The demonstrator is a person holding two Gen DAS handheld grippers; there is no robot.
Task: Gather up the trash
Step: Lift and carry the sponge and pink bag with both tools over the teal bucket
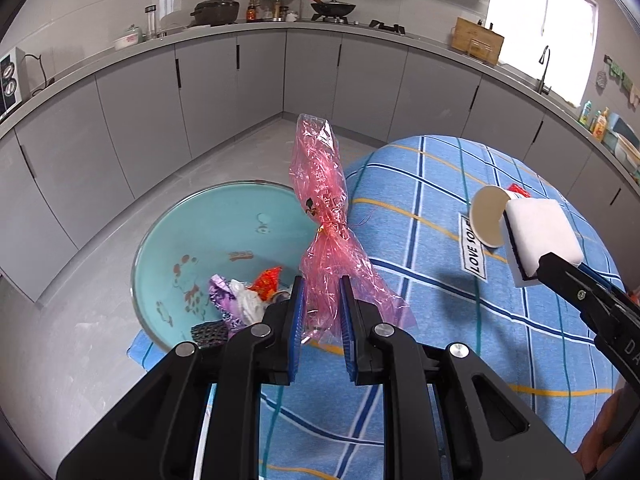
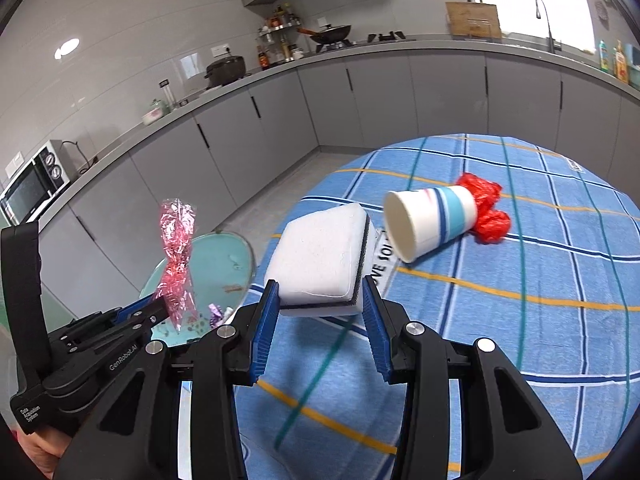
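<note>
Beside the table's (image 2: 520,320) left edge sits the teal basin (image 1: 192,240), lower than the blue plaid cloth and partly tucked under its rim; bare grey floor lies open between the basin and the curved run of grey cabinets (image 1: 208,92) beyond. Basin holds scraps already: purple foil (image 1: 220,288), white plastic, an orange-red wrapper (image 1: 267,278). Left gripper (image 1: 322,300) is narrowed onto the lower end of a pink cellophane wrapper (image 1: 320,200), blue pads pressing the film from both sides; the wrapper stands upright above the basin's table-side rim, at the cloth's edge. Right gripper (image 2: 322,304) is clamped on a white sponge (image 2: 320,252) with a dark scrub layer, fingers spread wide to its width, held above the cloth, inward from the basin. Just past the sponge a paper cup (image 2: 430,222) lies on its side on the table, mouth toward the gripper, its base touching a crumpled red bag (image 2: 486,210). Farther half of the table past the cup is bare cloth.
</note>
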